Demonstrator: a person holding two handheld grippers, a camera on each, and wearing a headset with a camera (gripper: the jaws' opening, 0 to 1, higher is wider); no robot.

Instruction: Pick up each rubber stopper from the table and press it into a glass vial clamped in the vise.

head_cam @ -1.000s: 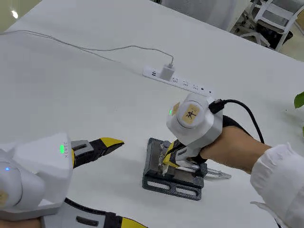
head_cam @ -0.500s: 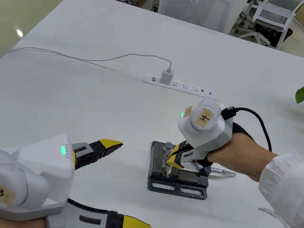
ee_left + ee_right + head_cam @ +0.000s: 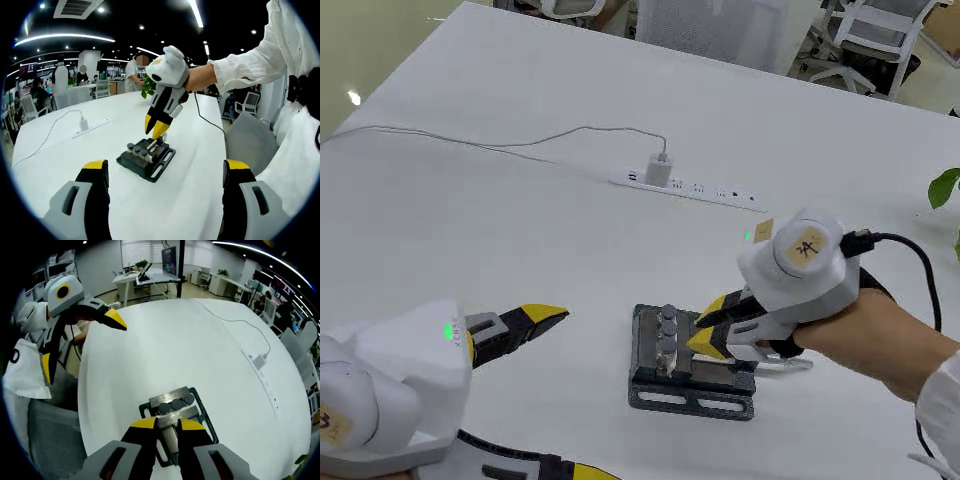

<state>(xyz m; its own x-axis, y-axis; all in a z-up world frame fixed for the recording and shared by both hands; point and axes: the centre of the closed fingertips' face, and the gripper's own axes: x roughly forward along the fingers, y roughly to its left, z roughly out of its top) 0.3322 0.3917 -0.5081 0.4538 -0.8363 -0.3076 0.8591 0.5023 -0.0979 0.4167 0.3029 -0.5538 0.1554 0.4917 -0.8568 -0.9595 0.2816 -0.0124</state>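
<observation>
Head view: the right gripper (image 3: 710,327), jaws narrow and empty, hangs just beside the vise (image 3: 685,398), where three stoppers (image 3: 668,322) cap the vials (image 3: 666,345).

Left gripper view: the left gripper (image 3: 166,164) gapes wide, well apart from the vise.

Right gripper view: a careless sideways swing could clip the glass (or tip a half-seated stopper).

Dark grey vise (image 3: 690,400) flat on the white surface, toward its near edge, right of centre. Three glass vials (image 3: 667,340) upright in a tight row, clamped between the vise jaws. Each vial carries a grey rubber stopper (image 3: 176,404) on top.
</observation>
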